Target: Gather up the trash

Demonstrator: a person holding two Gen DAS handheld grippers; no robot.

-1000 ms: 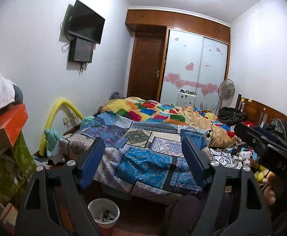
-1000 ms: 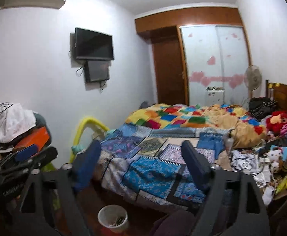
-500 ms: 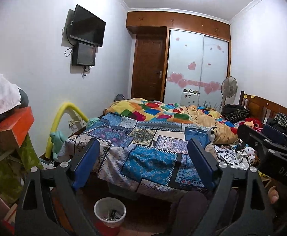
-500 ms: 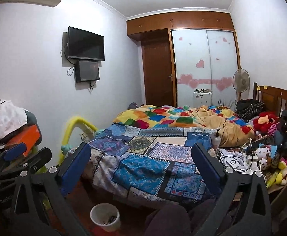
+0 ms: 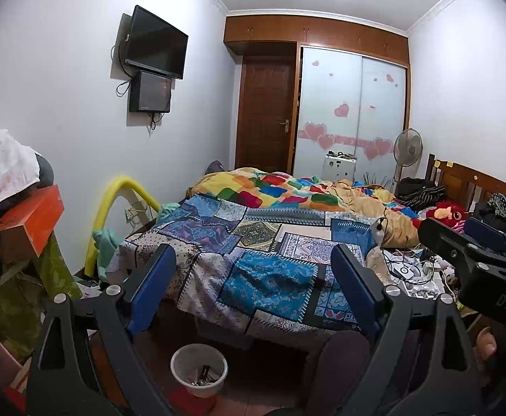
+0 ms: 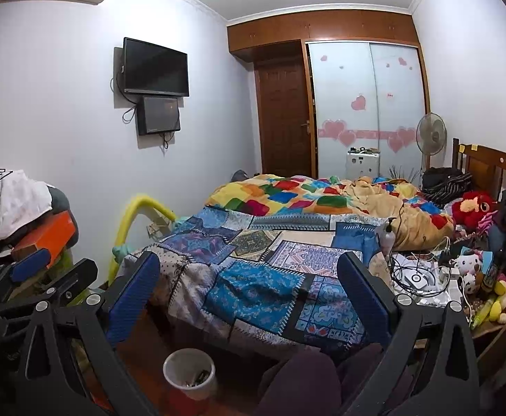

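Note:
A small white trash bin [image 5: 199, 369] with some scraps inside stands on the floor at the foot of the bed; it also shows in the right wrist view [image 6: 189, 373]. My left gripper [image 5: 253, 277] is open and empty, held in the air above the bin, facing the bed. My right gripper [image 6: 249, 284] is open and empty too, at about the same height. The right gripper's body shows at the right edge of the left wrist view [image 5: 478, 263]; the left gripper's body shows at the left of the right wrist view [image 6: 31, 277].
A bed with a patchwork cover [image 5: 263, 242] fills the middle. Cables, a bottle and soft toys [image 6: 426, 274] crowd its right side. Piled boxes and clothes [image 5: 17, 222] stand at the left. A yellow foam tube [image 5: 114, 204] leans by the wall. A dark cushion [image 6: 304, 378] is at the bottom.
Both grippers have risen and tilted up a little, so the bed and bin sit lower in view. Both stay open and empty.

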